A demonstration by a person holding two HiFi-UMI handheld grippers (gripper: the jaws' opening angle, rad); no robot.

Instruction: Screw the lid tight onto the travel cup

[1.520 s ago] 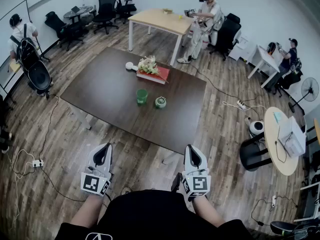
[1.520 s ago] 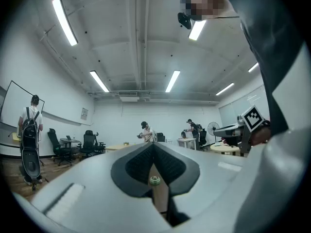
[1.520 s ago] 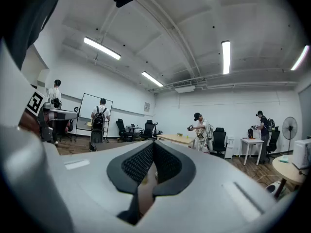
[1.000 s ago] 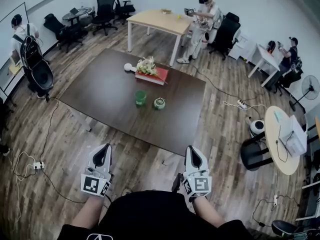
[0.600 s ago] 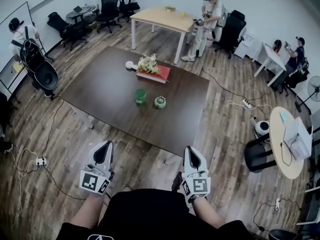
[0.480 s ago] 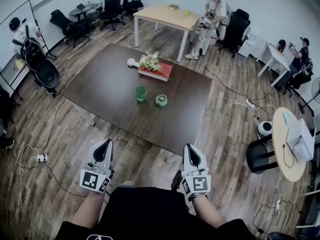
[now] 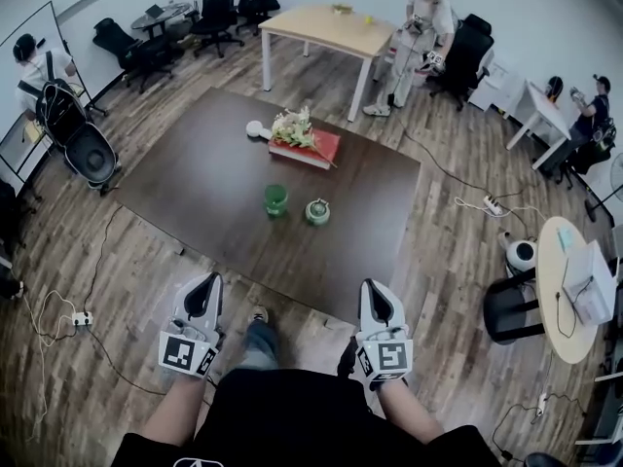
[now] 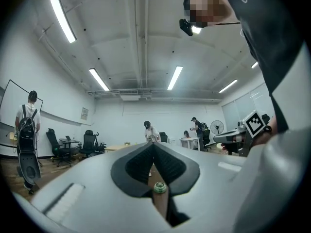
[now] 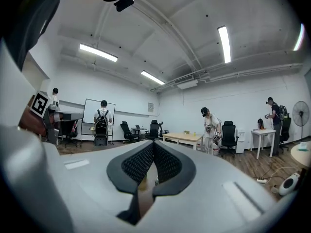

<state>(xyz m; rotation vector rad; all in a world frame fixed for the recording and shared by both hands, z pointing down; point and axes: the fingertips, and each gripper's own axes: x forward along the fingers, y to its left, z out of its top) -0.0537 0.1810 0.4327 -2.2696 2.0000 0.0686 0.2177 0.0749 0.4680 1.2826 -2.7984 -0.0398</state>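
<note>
Green travel cup [image 7: 275, 199], lid [image 7: 317, 211] at its 3 o'clock on tabletop [image 7: 195, 178]: likely light, rigid, slick; take cup by wall, lid by rim; left claw [image 7: 205, 280] and right claw [image 7: 372, 285] closed, empty.

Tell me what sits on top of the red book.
A bunch of pale flowers with green leaves rests on the red book, over its left part. The cover beneath them is hidden; whether a vase holds them cannot be told.
</note>
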